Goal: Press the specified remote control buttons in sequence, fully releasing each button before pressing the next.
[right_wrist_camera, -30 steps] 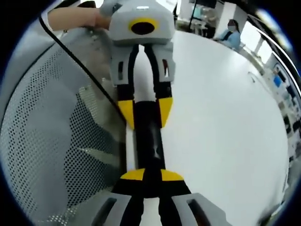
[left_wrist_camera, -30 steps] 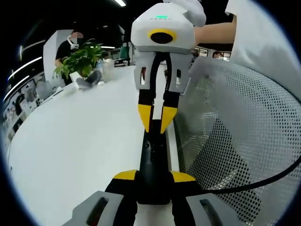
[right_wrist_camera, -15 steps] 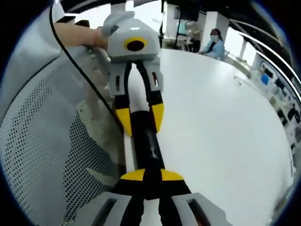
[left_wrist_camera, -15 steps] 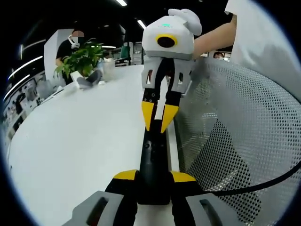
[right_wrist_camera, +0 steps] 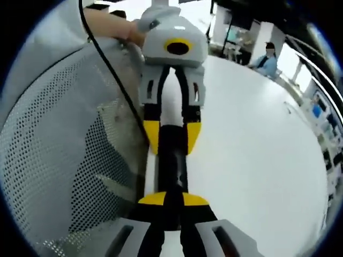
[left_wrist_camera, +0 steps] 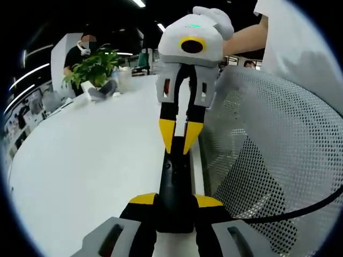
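A slim black remote control (left_wrist_camera: 174, 179) lies lengthwise between the two grippers over the white table's edge. My left gripper (left_wrist_camera: 176, 201) is shut on its near end, yellow fingertips (left_wrist_camera: 143, 199) on either side. My right gripper (left_wrist_camera: 178, 140) comes in from above with its yellow tips nearly together, pointing down at the remote's far end; whether they touch it I cannot tell. In the right gripper view the remote (right_wrist_camera: 171, 163) runs from my right gripper (right_wrist_camera: 172, 199), jaws together, up to the left gripper (right_wrist_camera: 172, 136) clamped on it.
A white mesh chair back (left_wrist_camera: 268, 155) stands close beside the remote, with a black cable (left_wrist_camera: 300, 206) across it. The white table (left_wrist_camera: 80, 160) stretches away to a potted plant (left_wrist_camera: 94, 67) and a seated person (left_wrist_camera: 77, 51). A hand (right_wrist_camera: 115, 27) holds the left gripper.
Half a second ago the right gripper had drawn back from the remote; now it has come closer and lower over the far end again. The left gripper keeps its hold.
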